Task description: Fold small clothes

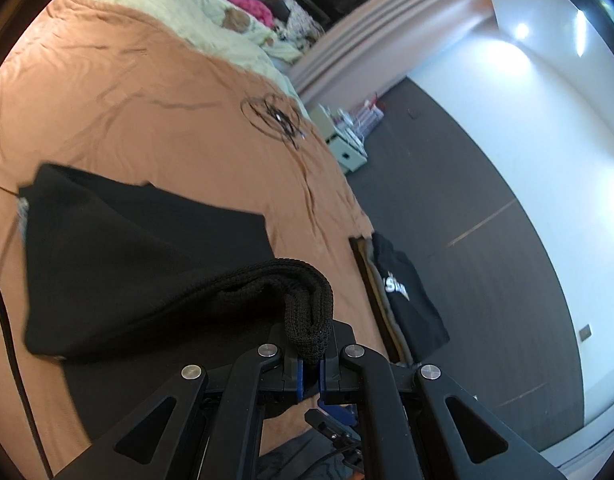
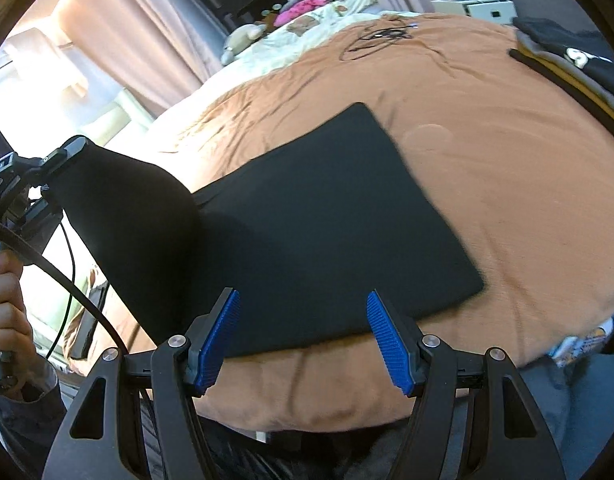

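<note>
The left tongs [image 1: 311, 354] are clenched on a thick ribbed hem of the one black knitted garment [image 1: 147, 264], the bunched edge rising from between their blue pads. From that pinch the cloth is lifted and drapes away to the left, back down to the bed. In the right wrist view the same lifted corner shows as a dark cone hanging from the left tongs [image 2: 67, 152] at the far left, with a hand [image 2: 3, 304] gripping the handle below it.

The right tongs [image 2: 303, 338] stand released, their two blue ribbed pads [image 2: 219, 340] wide apart and gripping nothing; the near edge of the black knitted garment [image 2: 327, 216] lies just beyond them on the bed. The flat part of it forms a rough rectangle whose long axis runs from the near left towards the far right in this view, one corner pointing away towards the pillows.

It lies on one orange-brown quilt [image 2: 507, 184] bearing a thin black line drawing [image 2: 379, 36]; no words in it can be read. At the bed's edge rests a second black garment with white lettering [image 1: 403, 292], too cropped and small to read for certain. Further off are a cream blanket [image 1: 179, 12], a heap of soft toys [image 2: 267, 16], pinkish curtains [image 2: 139, 32] and one white bedside cabinet [image 1: 347, 148].
</note>
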{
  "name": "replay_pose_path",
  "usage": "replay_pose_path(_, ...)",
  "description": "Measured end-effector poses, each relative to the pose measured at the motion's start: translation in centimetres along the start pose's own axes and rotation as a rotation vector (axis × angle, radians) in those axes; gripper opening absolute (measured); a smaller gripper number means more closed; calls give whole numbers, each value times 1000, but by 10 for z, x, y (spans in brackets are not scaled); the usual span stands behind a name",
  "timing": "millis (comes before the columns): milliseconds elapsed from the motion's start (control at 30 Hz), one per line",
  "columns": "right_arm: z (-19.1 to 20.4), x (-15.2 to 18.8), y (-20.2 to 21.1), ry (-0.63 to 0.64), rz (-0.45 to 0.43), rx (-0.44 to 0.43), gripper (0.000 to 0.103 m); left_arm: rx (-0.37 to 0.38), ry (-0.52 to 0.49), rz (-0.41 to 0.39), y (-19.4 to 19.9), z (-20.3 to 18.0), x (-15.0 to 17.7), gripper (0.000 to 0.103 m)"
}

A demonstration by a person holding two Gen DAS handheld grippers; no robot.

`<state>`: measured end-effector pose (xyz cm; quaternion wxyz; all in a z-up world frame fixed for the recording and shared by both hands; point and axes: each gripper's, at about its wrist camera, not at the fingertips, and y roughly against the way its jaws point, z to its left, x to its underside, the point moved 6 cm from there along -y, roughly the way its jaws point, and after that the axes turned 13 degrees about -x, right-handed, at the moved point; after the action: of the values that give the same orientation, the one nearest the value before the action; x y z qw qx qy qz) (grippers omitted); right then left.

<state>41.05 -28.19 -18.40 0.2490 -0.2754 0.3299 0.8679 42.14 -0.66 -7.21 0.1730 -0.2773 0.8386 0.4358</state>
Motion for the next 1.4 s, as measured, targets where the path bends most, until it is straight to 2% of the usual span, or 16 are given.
replay_pose_path(267, -1, 10, 41, -30, -7, 34, 64, -14, -33, 86, -46, -20, 23, 4)
replay_pose_path(367, 0, 14, 46, -36, 9, 43, 64, -29, -63, 138, -63, -26, 32, 7)
replay_pose_path(433, 0, 13, 46, -37, 19, 47, 64, -37, -71, 187, -71, -25, 42, 21)
replay_pose_path(500, 2, 13, 45, -36, 28, 44, 64, -17, -57, 196, -70, -21, 45, 48)
replay_pose_path(567, 4, 11, 40, -27, 40, 39, 64, -35, -51, 169, -62, -12, 45, 60)
replay_pose_path(700, 13, 7, 27, 17, 79, 42, 64, -87, -27, 137, -45, 18, 42, 60)
replay_pose_path(933, 24, -8, 1, 97, 150, 68, 64, -221, 48, 113, -20, 93, 46, 60)
replay_pose_path(1100, 34, -20, -23, 221, 225, 130, 64, -295, 112, 137, -13, 137, 58, 60)
replay_pose_path(1400, 52, -27, -73, 432, 388, 219, 64, -359, 153, 216, -25, 167, 78, 60)
